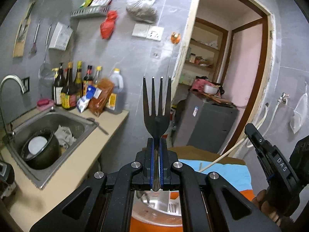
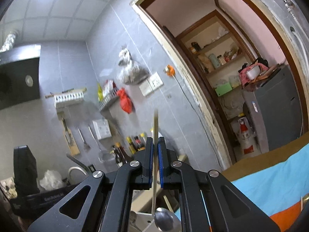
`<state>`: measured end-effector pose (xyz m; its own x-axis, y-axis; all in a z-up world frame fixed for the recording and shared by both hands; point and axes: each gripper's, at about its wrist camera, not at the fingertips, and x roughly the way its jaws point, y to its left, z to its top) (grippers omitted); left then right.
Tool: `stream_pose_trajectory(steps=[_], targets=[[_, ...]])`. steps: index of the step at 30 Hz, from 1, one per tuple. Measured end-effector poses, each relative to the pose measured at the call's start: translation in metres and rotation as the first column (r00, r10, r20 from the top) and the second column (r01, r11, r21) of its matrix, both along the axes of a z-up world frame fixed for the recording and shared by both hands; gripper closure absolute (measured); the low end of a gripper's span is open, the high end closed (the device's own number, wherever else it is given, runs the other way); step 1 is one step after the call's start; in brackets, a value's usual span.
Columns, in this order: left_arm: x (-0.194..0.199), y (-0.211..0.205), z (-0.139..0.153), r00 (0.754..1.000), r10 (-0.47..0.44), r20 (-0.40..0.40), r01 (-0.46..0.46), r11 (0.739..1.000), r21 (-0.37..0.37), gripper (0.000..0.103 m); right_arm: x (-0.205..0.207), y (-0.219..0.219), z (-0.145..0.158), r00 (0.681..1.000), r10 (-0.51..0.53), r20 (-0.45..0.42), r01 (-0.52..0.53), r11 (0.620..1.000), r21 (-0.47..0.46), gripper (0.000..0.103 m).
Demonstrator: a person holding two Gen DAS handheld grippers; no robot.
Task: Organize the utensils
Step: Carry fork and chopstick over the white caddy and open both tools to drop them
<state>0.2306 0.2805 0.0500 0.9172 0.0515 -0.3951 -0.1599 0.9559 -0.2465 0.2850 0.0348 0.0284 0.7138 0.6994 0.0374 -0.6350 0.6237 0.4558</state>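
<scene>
Dark metal showed first: a flat four-tined fork (image 1: 156, 104) stood tines-up, its slim handle clamped between the blue pads of the left gripper (image 1: 156, 145), above a counter with a steel sink (image 1: 58, 119). The right gripper (image 2: 155, 145) was closed on a pale, thin chopstick (image 2: 155, 123), a rounded shiny spoon (image 2: 164, 220) lying below it. Both utensils were lifted and carried, none visibly put away; sorting looked barely begun, with placing still ahead.

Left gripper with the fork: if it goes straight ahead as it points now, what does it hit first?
Probably the grey tiled wall beside the doorway; nothing shows nearer in line with the left gripper and its dark metal fork. Depth is unclear.
</scene>
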Motion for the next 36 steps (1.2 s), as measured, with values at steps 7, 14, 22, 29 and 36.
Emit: stream_pose_trajectory(steps=[7,14,22,29,36], targets=[[0.003,-0.004,-0.017,0.999,-0.023,-0.038,0.022,0.999,-0.027,0.1,-0.004,0.0,-0.001,1.0,0.003,0.001,-0.003,0.999,-0.035,0.1],[0.011,-0.009,-0.022,0.998,-0.031,-0.06,0.029,0.999,-0.029,0.1,-0.013,-0.005,0.015,0.999,0.017,0.028,-0.016,1.0,-0.022,0.1],[0.017,-0.016,-0.032,0.994,-0.037,-0.105,0.036,0.999,-0.011,0.1,-0.019,-0.013,0.023,0.999,0.004,0.042,-0.002,0.998,-0.055,0.1],[0.024,-0.024,-0.047,0.981,-0.046,-0.189,0.055,0.997,0.046,0.1,-0.02,-0.025,0.01,0.999,-0.039,-0.019,0.037,0.996,-0.086,0.096],[0.02,-0.033,-0.049,0.977,-0.068,-0.204,0.079,0.996,0.047,0.068,-0.022,-0.048,0.002,0.994,-0.094,-0.062,0.086,0.989,-0.121,0.078]])
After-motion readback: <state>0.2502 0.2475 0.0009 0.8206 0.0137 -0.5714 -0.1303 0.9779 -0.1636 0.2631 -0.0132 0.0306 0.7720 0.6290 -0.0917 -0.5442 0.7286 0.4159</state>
